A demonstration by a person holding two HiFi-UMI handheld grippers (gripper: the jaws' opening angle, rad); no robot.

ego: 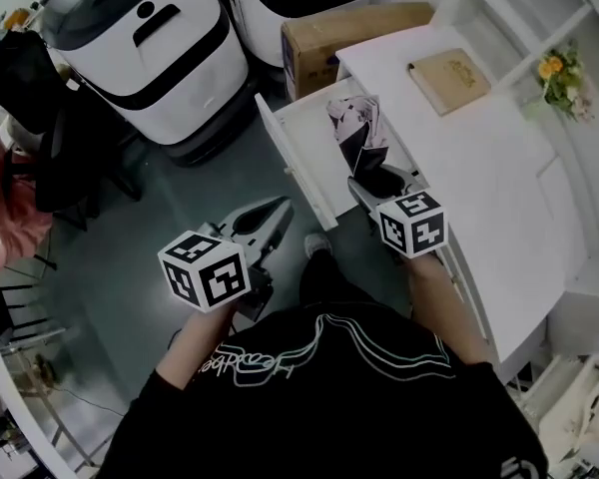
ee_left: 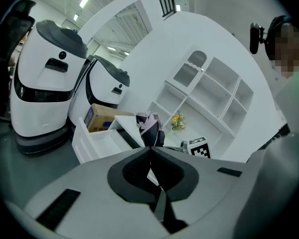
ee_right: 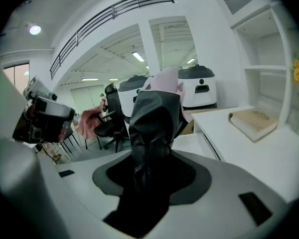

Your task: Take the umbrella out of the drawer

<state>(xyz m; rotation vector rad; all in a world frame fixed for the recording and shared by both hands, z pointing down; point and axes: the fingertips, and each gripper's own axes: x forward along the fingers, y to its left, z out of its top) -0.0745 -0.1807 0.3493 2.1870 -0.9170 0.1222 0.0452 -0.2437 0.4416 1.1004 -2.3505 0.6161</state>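
Black shirt (ego: 329, 397) fills the bottom of the head view. Left claw (ego: 278, 211) sits low over the grey floor (ego: 180, 198), marker cube on top, nothing in it. Right claw (ego: 371, 183) is clamped on the folded umbrella (ego: 359, 133), held over the open white drawer (ego: 307, 128) at the worktop (ego: 489, 178) edge. A book (ego: 449, 80) lies further along the worktop.

Left gripper view: jaws together, empty. Beyond them the umbrella stands above the drawer, cardboard box (ee_left: 100, 118) behind it, white machines (ee_left: 45, 83) at left.

Right gripper view: dark umbrella fabric packed between the jaws, both pressing on it, pale pink folds sticking up past the tips. Book on the worktop at right.
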